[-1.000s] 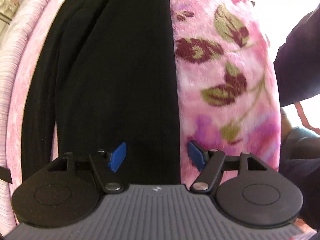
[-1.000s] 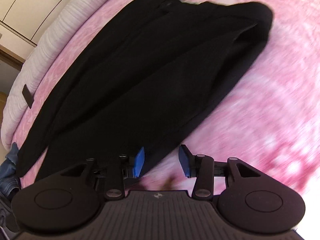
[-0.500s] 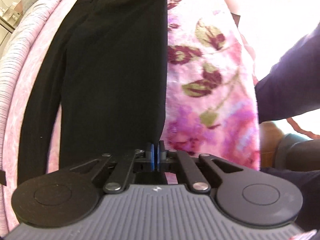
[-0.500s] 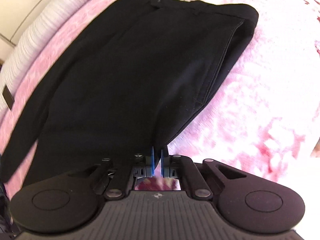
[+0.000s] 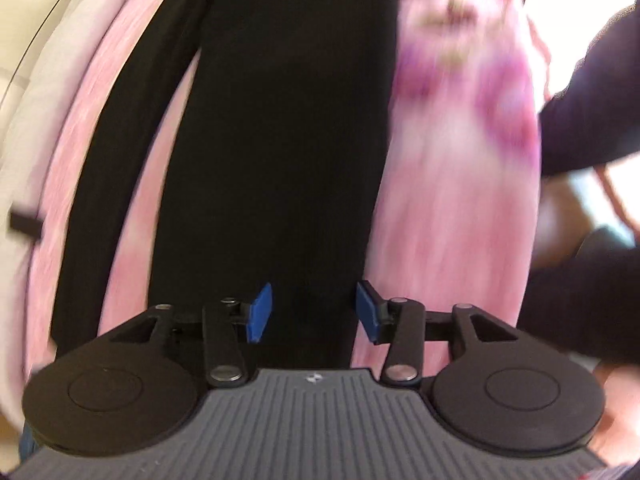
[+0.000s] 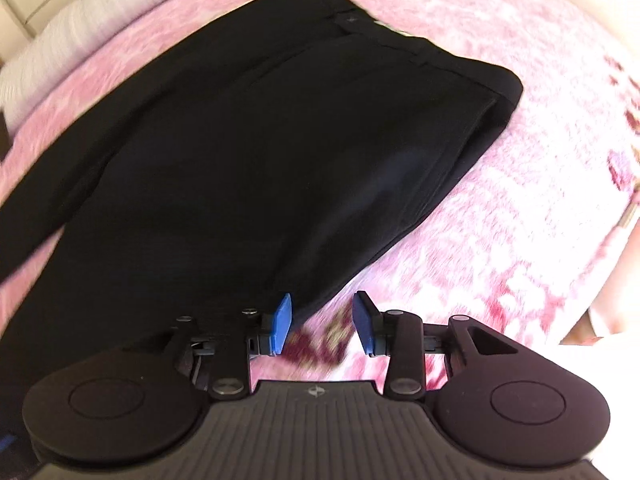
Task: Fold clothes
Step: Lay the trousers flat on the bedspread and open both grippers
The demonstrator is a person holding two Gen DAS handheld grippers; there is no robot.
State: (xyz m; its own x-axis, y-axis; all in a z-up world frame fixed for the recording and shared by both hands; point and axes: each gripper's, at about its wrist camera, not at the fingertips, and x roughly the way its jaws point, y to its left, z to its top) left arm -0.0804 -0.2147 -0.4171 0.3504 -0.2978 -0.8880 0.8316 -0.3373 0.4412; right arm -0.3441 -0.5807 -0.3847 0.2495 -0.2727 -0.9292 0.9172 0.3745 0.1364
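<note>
left wrist: left tool [image 5: 314, 312] spread, jaws just reopened, nothing pinched; trousers [image 5: 276, 128] on pink bed [image 5: 452, 216], long axis running straight ahead, leg end under the pads | right wrist: right tool [image 6: 322, 324] spread, just reopened, empty; trousers [image 6: 248, 152] ahead-left, waistband far, near edge by left pad [image 6: 281, 324]

Trousers [image 6: 248, 152] flat on the blanket [image 6: 500, 200], spread over the bed. Waistband end [image 6: 432, 52] at the far right in the right wrist view, legs running away to the left. Left tongs [image 5: 314, 312] above a trouser leg [image 5: 280, 160], blanket on both sides of it. Right tongs [image 6: 322, 322] over the near trouser edge, blanket beneath the gap. A sleeve [image 5: 588, 92] right of the blanket in the left wrist view.
</note>
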